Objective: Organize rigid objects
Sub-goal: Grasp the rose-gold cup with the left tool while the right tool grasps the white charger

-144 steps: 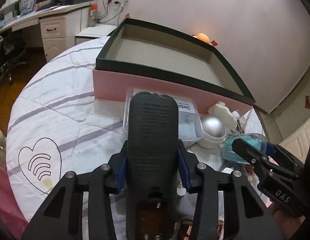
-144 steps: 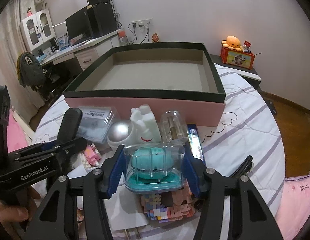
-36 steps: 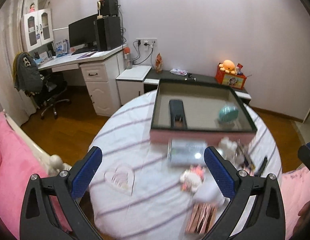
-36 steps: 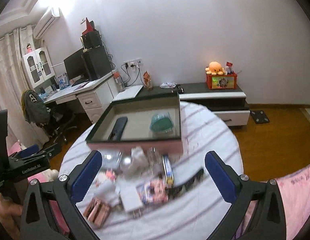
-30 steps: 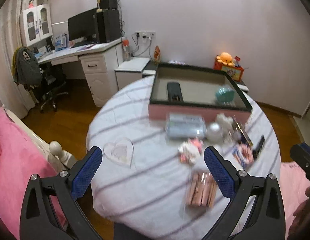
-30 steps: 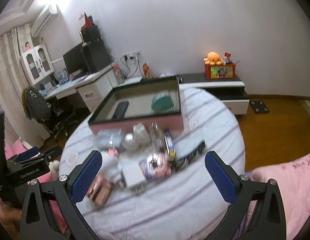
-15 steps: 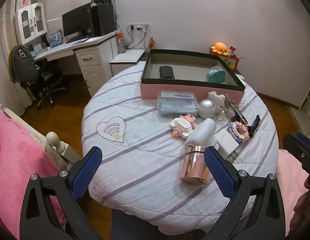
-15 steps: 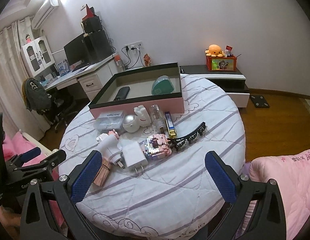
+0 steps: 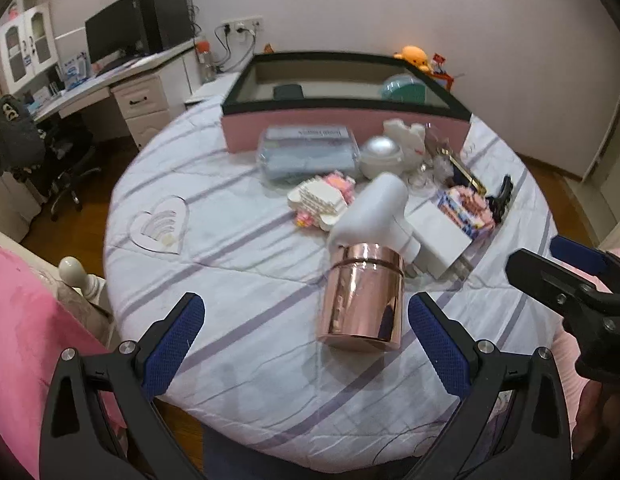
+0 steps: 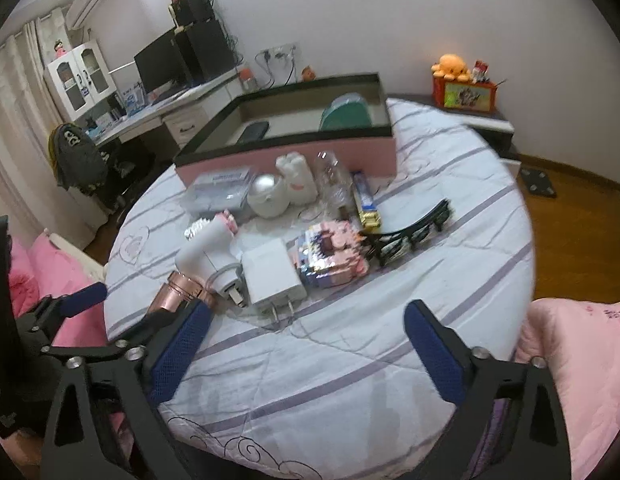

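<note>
A pink box with a dark rim stands at the far side of the round table and holds a black remote and a teal device. In front of it lie a clear case, a white charger, a block figure and a white device with a rose-gold cylinder. My left gripper is open and empty, just short of the cylinder. The jaws of my right gripper are closing, still wide apart, with nothing between them.
A black hair clip and a blue-and-gold tube lie at the right of the pile. Pink bedding borders the table's near edge. A desk with a chair stands at the far left.
The remote and the teal device, held several seconds ago, now lie in the box. Both grippers are empty and have dropped closer to the table's near side.
</note>
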